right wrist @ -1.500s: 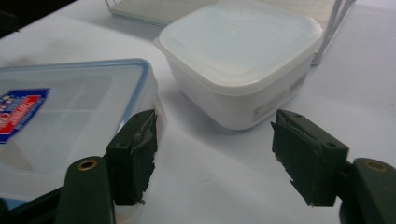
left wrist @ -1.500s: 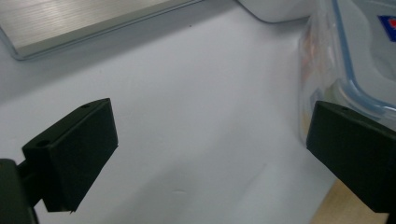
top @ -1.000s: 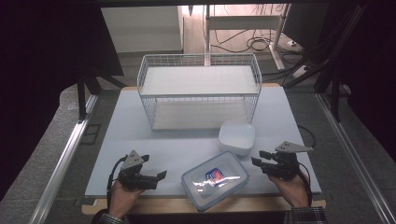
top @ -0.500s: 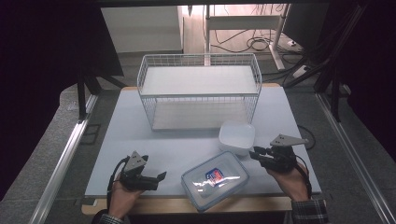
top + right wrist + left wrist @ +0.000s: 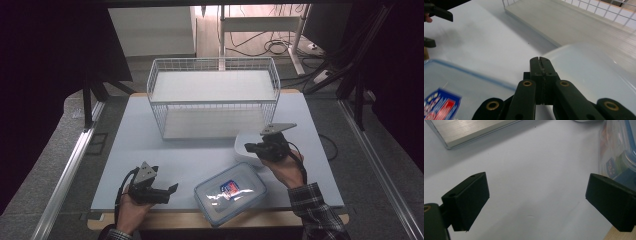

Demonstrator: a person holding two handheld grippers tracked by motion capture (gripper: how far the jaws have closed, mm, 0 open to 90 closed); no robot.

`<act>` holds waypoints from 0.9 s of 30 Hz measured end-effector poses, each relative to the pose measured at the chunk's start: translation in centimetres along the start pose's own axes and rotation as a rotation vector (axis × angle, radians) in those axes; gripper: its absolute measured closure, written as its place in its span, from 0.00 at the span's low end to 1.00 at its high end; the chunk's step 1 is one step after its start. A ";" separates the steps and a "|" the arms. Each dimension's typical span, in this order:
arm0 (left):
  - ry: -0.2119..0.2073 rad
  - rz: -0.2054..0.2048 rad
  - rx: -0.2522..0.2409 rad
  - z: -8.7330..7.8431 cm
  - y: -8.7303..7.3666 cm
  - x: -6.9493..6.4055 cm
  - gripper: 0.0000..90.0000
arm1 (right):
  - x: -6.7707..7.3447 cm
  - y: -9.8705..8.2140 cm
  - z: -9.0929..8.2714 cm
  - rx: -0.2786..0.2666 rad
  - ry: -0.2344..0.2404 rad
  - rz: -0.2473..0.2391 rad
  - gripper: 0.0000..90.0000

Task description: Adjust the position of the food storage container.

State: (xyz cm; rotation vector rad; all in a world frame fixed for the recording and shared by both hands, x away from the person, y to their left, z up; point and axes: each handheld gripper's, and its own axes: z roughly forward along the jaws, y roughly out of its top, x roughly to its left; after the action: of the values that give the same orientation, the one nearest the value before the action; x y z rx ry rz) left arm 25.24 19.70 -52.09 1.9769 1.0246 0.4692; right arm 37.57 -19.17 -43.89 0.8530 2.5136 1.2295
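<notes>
Holding the right gripper (image 5: 250, 147) above the white bowl (image 5: 246, 150), you keep its jaws pressed together with nothing between them; in the right gripper view they meet over the bowl's near rim. The bowl (image 5: 589, 72) stands right of the desk's middle, just in front of the wire basket (image 5: 215, 95). The basket sits at the far edge of the desk (image 5: 150, 135). Your left gripper (image 5: 171, 191) is near the front left corner, jaws wide apart over bare desk surface. The box (image 5: 231, 194), clear with a blue-edged lid and a label, lies at the front edge between your two hands, touching neither gripper.
</notes>
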 end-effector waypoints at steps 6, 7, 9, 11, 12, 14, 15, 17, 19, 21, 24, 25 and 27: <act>0.000 -0.006 -0.003 0.0 0.0 0.1 0.05 | -0.2 1.9 2.4 0.029 -0.010 -0.027 1.00; -0.001 -0.005 -0.001 0.0 0.0 0.1 0.05 | -0.2 1.9 2.4 0.029 -0.010 -0.027 1.00; -0.003 -0.004 0.003 0.0 0.0 0.0 0.05 | -0.2 2.4 3.2 0.029 -0.008 -0.033 1.00; 0.001 0.000 0.010 0.1 0.0 0.0 0.05 | 0.0 2.8 4.1 0.038 -0.007 -0.053 1.00; 0.001 0.002 0.013 0.2 -0.1 0.0 0.05 | 0.0 2.9 4.4 0.044 -0.008 -0.062 1.00; 0.006 0.006 0.021 0.2 0.0 -0.1 0.05 | -0.2 3.2 5.4 0.066 -0.015 -0.067 1.00; 0.009 0.009 0.026 0.2 0.0 -0.1 0.05 | -0.4 3.3 5.9 0.079 -0.022 -0.064 1.00; 0.011 0.011 0.029 0.3 0.0 -0.1 0.05 | -1.0 3.3 6.9 0.101 -0.034 -0.060 1.00; 0.009 0.011 0.028 0.3 0.0 -0.1 0.05 | -1.4 3.2 7.6 0.119 -0.035 -0.055 0.99; 0.011 0.013 0.026 0.3 0.0 -0.1 0.06 | -1.7 2.9 8.2 0.143 -0.041 -0.055 0.99; 0.011 0.013 0.021 0.2 0.0 -0.2 0.06 | -2.0 2.6 8.3 0.139 -0.032 -0.037 0.99; 0.013 0.018 0.021 0.2 0.0 -0.3 0.06 | -1.9 2.6 8.2 0.145 -0.046 -0.052 1.00; 0.014 0.022 0.022 0.2 0.0 -0.3 0.06 | -1.8 2.6 8.1 0.148 -0.050 -0.060 0.99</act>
State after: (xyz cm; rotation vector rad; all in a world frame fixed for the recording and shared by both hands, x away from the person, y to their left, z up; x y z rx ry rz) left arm 25.20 19.33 -52.16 2.0082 1.0219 0.4864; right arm 43.58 -13.71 -47.11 0.8227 2.5948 1.0018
